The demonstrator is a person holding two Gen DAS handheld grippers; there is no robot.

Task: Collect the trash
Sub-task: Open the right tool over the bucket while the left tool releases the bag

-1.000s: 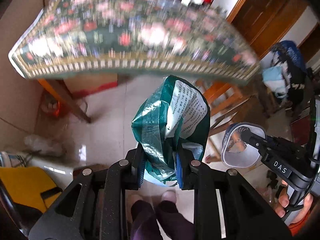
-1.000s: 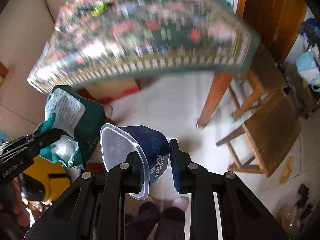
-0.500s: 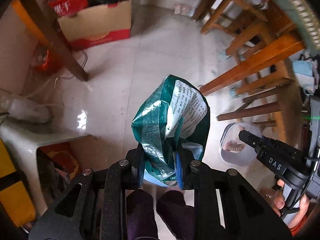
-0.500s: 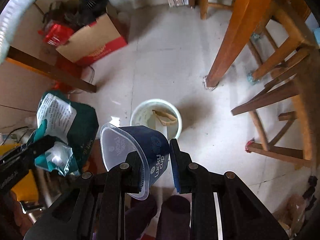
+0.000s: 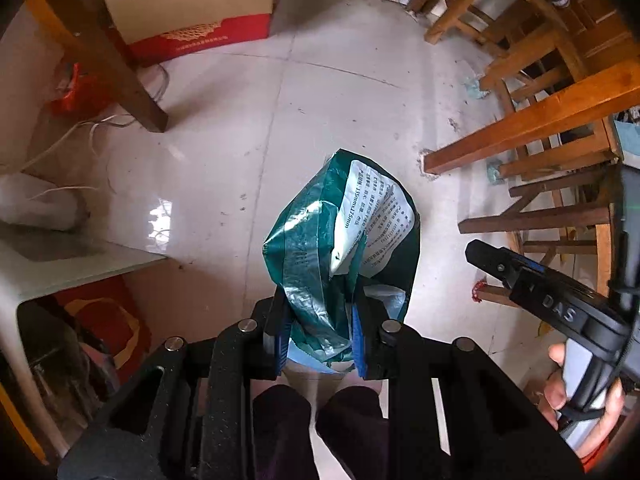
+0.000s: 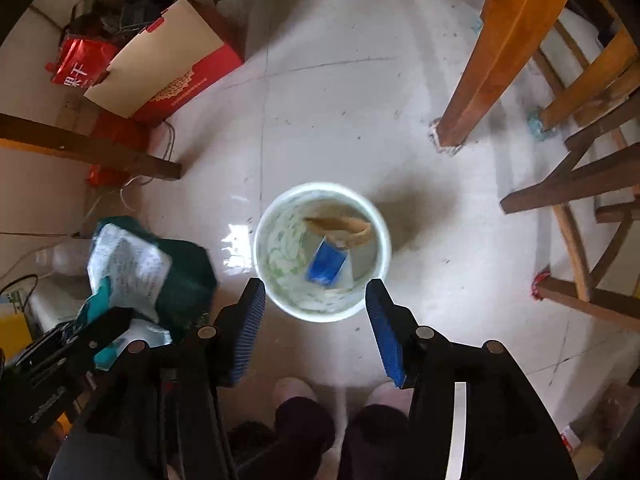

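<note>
the left claw (image 5: 320, 336) stayed clamped on the crumpled green bag (image 5: 344, 240), not yet binned. right of it, the right claw (image 6: 316, 320) was opening, empty, directly above the white bin (image 6: 380, 240), where a blue cup (image 6: 326, 266) already lay.

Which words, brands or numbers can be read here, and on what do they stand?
"DAS": on the right gripper.
"果干": on the red bag.
"155mm×175mm", roughly: white label of the green bag; the rest is too small.
Left gripper's lettering: too blurred.
</note>
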